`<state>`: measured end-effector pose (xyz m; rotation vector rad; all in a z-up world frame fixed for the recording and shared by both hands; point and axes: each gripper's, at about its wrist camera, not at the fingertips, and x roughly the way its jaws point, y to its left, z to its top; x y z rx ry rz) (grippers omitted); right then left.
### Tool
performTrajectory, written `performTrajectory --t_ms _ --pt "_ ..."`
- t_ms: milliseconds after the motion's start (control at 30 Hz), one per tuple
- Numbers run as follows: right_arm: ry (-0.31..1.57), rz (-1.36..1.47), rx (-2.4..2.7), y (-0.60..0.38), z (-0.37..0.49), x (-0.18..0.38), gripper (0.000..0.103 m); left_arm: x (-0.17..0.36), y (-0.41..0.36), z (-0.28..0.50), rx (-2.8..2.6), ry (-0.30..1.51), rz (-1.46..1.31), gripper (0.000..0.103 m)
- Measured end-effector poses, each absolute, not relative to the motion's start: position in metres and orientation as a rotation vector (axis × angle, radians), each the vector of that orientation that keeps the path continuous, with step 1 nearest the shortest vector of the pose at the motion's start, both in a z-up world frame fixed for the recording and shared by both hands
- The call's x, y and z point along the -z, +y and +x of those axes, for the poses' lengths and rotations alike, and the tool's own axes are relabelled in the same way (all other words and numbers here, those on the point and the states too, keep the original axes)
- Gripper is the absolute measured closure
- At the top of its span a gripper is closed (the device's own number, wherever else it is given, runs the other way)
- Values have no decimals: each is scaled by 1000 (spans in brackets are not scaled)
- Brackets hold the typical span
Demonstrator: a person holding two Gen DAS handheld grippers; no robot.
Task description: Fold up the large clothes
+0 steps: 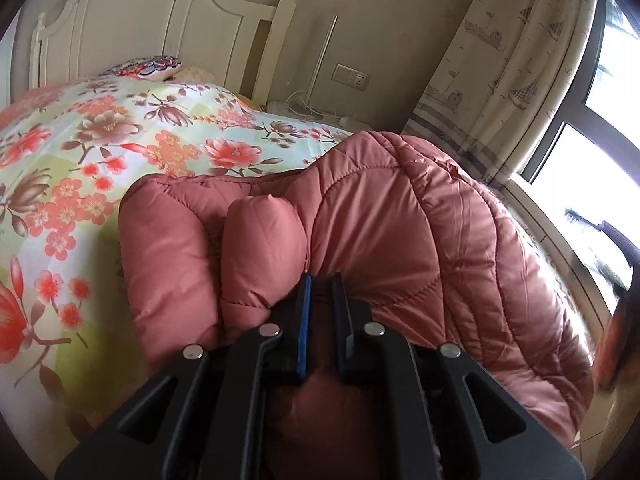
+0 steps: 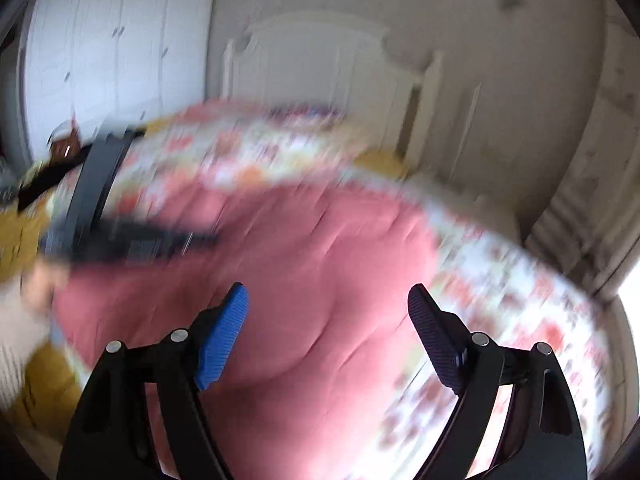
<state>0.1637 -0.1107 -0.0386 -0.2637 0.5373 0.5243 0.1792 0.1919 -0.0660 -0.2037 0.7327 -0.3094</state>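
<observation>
The puffy quilted dusty-pink jacket (image 1: 360,216) lies bunched on the floral-print bed cover (image 1: 80,152). The left tool (image 1: 320,280) is clenched on a fold of it — the right tool (image 2: 328,300) hangs released above, nothing between its pads.

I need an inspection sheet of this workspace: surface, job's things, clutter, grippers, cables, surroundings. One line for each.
Surface: bed with floral cover.
Job's things: pink quilted coat bunched on the bed.
Clutter: patterned cushion by the headboard.
Grippers: left gripper shut on the coat; right gripper open, holding nothing, above the coat.
Cables: white cords below the wall socket.
Surroundings: white headboard, curtain, window.
</observation>
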Motion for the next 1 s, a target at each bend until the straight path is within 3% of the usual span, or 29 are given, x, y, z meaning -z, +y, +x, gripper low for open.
performTrajectory --t_ms 100,167,233,333,600,733,767,933,967,1000 --pt "472 -168 -528 -116 202 21 18 66 190 177 304 729 -195 92" --pt "495 -164 -542 -108 231 39 20 65 189 177 301 728 -189 92" --pt "782 -320 -544 -81 269 96 35 65 188 177 296 728 -177 92" --pt "798 -242 -562 -93 275 101 35 65 183 176 283 720 -149 92" --pt "629 -209 -476 -84 300 35 35 64 182 175 276 717 -141 92" --pt "939 -388 -487 -48 335 102 34 64 180 174 279 718 -140 92" --pt "904 -407 -473 -47 333 105 34 64 180 175 276 720 -134 92" --pt "803 -340 -429 -66 304 71 29 64 184 173 289 709 -161 92" --pt "781 -291 -452 -76 291 63 23 64 185 172 293 707 -173 92" --pt "755 -243 -481 -87 274 54 6 63 187 171 296 704 -181 92"
